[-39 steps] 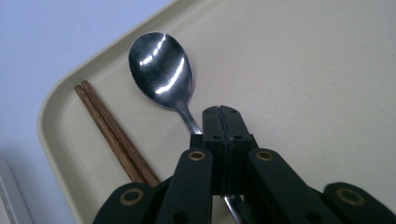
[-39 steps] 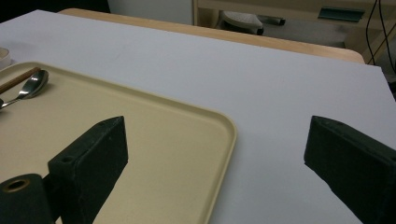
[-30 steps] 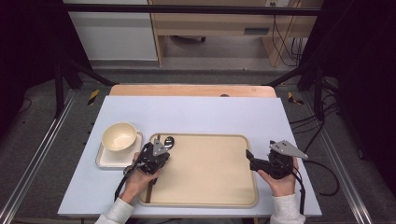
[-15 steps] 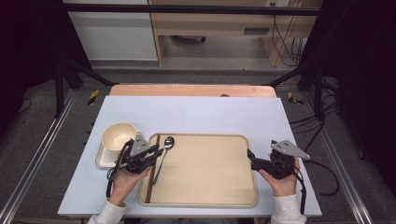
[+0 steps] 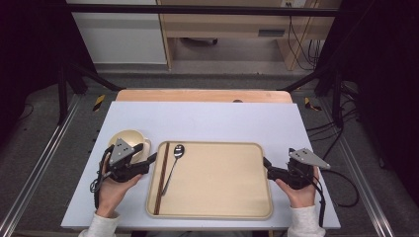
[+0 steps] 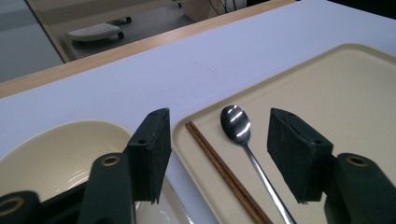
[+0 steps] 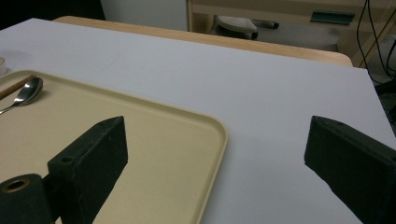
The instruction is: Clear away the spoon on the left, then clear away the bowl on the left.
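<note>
Two dark wooden chopsticks (image 5: 160, 177) and a shiny metal spoon (image 5: 173, 165) lie along the left edge of my smooth beige tray (image 5: 222, 212), centre frame. My left gripper (image 5: 150, 159) has just been opening, empty; my right gripper (image 5: 267, 163) gapes empty at lower right.

Spoon (image 5: 174, 163), chopsticks (image 5: 161, 177) on tray (image 5: 222, 210); bowl (image 5: 129, 138) left.

White worktop (image 5: 207, 121), beige tray (image 5: 222, 197) toward its near edge, cream bowl (image 5: 129, 138) on square plate near left edge.
</note>
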Available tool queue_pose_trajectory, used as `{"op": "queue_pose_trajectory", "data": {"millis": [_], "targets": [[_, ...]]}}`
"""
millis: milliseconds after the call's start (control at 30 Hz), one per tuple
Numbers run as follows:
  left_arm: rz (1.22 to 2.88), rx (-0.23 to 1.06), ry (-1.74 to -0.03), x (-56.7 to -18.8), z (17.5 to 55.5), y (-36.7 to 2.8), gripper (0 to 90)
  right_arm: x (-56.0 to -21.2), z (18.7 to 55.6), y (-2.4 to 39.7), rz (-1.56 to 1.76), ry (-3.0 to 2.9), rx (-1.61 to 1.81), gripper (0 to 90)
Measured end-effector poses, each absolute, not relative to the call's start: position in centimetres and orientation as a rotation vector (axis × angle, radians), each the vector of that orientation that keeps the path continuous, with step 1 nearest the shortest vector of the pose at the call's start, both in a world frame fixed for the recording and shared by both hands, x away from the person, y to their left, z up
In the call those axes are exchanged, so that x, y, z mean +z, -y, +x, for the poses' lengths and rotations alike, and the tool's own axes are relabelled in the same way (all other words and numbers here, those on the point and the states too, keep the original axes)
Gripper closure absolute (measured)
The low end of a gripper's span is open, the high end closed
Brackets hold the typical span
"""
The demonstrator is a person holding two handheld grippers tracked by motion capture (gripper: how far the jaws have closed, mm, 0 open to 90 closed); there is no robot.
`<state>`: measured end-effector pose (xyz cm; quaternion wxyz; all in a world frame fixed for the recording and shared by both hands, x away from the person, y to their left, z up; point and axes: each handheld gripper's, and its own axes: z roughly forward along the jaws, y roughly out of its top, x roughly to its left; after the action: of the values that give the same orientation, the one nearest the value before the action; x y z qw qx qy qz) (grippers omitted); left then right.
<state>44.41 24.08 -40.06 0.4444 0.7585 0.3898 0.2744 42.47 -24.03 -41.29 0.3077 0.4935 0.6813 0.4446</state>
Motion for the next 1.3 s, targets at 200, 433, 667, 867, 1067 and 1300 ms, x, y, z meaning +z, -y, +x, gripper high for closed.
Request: {"op": "queue_pose_trajectory", "data": {"millis": [200,433,667,867,1067,1300], "targets": [[1.855,0.701,-0.996,-39.5,44.4,-25.4,34.1,-41.3,42.5,24.0,1.304,-1.801,1.175,6.5],[1.816,0.721,-1.036,-39.0,44.5,-27.0,31.6,-41.2,42.5,24.0,1.302,-1.803,1.175,6.5],[1.784,0.745,-1.100,-38.9,45.1,-29.0,30.4,-41.3,42.5,24.0,1.298,-1.805,1.175,6.5],[1.762,0.768,-1.164,-39.2,45.7,-30.6,30.1,-41.3,42.5,23.9,1.297,-1.812,1.169,6.5],[1.751,0.774,-1.233,-39.9,46.5,-32.1,30.1,-41.4,42.6,23.9,1.297,-1.817,1.164,6.5],[1.771,0.787,-1.301,-40.8,47.8,-33.2,30.3,-41.5,42.7,23.8,1.298,-1.819,1.164,6.6]]}}
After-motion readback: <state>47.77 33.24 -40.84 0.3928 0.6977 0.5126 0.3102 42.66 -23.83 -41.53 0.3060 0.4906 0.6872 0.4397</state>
